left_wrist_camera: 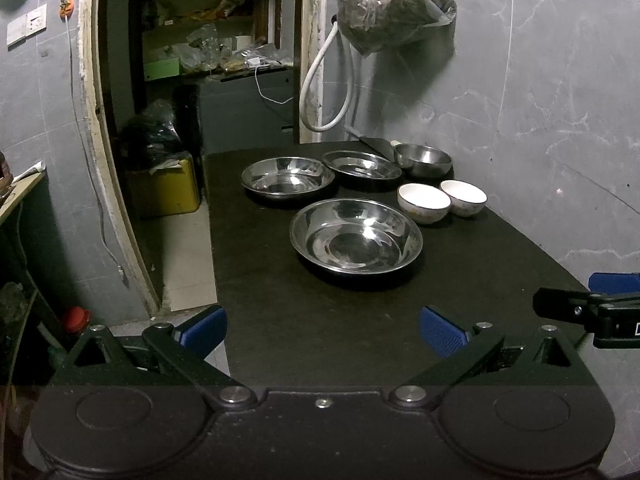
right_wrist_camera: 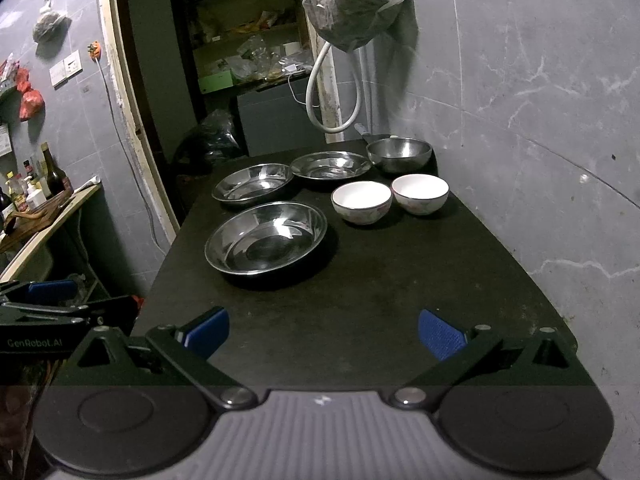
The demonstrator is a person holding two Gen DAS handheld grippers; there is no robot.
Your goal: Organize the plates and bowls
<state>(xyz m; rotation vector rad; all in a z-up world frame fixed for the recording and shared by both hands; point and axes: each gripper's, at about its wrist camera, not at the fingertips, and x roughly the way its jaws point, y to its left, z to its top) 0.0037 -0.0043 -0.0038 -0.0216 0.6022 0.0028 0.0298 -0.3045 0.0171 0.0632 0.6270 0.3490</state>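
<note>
Blue-padded left claw (left_wrist_camera: 323, 334) agape, empty | right claw (right_wrist_camera: 323, 334) agape, level

A plastic bag (left_wrist_camera: 394, 4) of dark stuff is hanging on the grey marble wall (left_wrist_camera: 560, 100), with a white hose (left_wrist_camera: 320, 80) looping beneath it. Through the doorway, cluttered shelves (left_wrist_camera: 216, 52) are showing, and a yellow box (left_wrist_camera: 166, 188) is sitting on the floor. Bottles (right_wrist_camera: 40, 184) are standing on a side counter (right_wrist_camera: 48, 220).
</note>
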